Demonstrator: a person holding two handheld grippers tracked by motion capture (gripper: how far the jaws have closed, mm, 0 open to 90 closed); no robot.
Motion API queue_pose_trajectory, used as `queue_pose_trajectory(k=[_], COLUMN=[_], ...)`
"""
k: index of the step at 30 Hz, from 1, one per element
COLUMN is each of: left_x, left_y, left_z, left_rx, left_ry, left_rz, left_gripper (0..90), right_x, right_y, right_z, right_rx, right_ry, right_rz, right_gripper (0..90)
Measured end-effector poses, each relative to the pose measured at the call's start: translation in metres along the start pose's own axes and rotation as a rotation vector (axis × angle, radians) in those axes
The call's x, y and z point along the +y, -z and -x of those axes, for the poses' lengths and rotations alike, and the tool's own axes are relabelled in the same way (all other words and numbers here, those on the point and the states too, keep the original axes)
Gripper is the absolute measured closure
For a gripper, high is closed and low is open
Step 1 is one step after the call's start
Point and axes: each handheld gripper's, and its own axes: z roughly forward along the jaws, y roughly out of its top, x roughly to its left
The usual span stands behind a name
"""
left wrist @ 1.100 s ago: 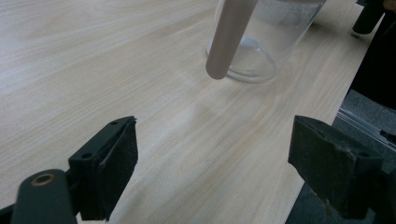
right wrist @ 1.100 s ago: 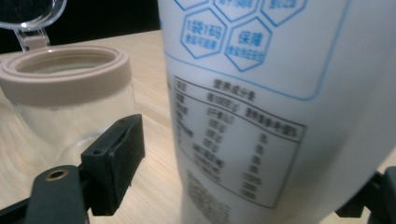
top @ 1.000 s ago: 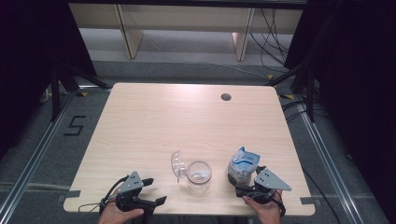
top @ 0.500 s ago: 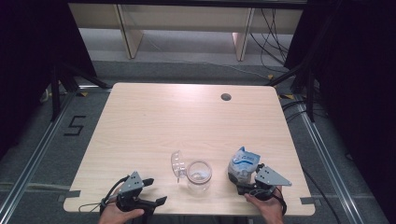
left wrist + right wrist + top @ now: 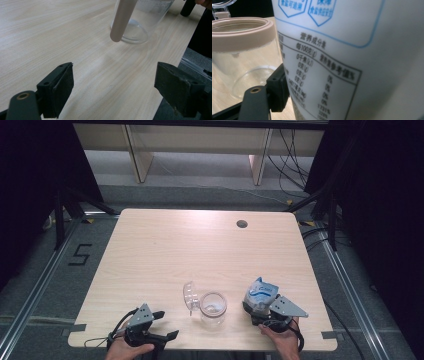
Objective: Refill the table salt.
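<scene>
With its hinged lid thrown back, the clear jar (image 5: 213, 309) stands mid-front, ready for filling; right gripper (image 5: 262, 308) jaws have just been closing around the salt bag (image 5: 260, 294) beside it; left gripper (image 5: 159, 325) idle, agape

One clear jar (image 5: 212, 309), lid (image 5: 189, 295) hinged open. One white-and-blue bag (image 5: 260, 294). Two grippers: left gripper (image 5: 162, 325), right gripper (image 5: 255, 311).

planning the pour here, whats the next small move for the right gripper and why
Probably finish closing. The right gripper has the white, blue-printed soft bag between its jaws, which have just been closing; its left pad already meets the bag. The clear glass jar with the beige rim stands open beside it, so a firm grip comes before any lift.
</scene>
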Motion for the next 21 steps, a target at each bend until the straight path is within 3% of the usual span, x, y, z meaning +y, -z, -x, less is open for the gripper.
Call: queue_pose_trajectory(k=[4,10,15,21], left_x=[0.0,0.0,-0.0001,0.0008], left_y=[-0.0001,-0.0003,-0.0001,0.0006], left_z=[0.0001,0.0,0.0001,0.0007], left_rx=[0.0,0.0,0.001,0.002], left_ry=[0.0,-0.003,0.001,0.003], left_rz=[-0.001,-0.002,-0.001,-0.01], left_gripper=[15.3,15.3,15.3,15.3], right_x=[0.0,0.001,0.0009,0.0011], right_y=[0.0007,-0.0002,-0.0005,-0.0031], right_z=[-0.0036,-0.0011,-0.0035,-0.0001], right_rx=[0.017,0.023,0.018,0.013], right_ry=[-0.053,-0.023,-0.04,0.002], right_rz=[-0.026,-0.027,-0.029,-0.006], right_gripper=[30.2,32.3,36.2,37.3])
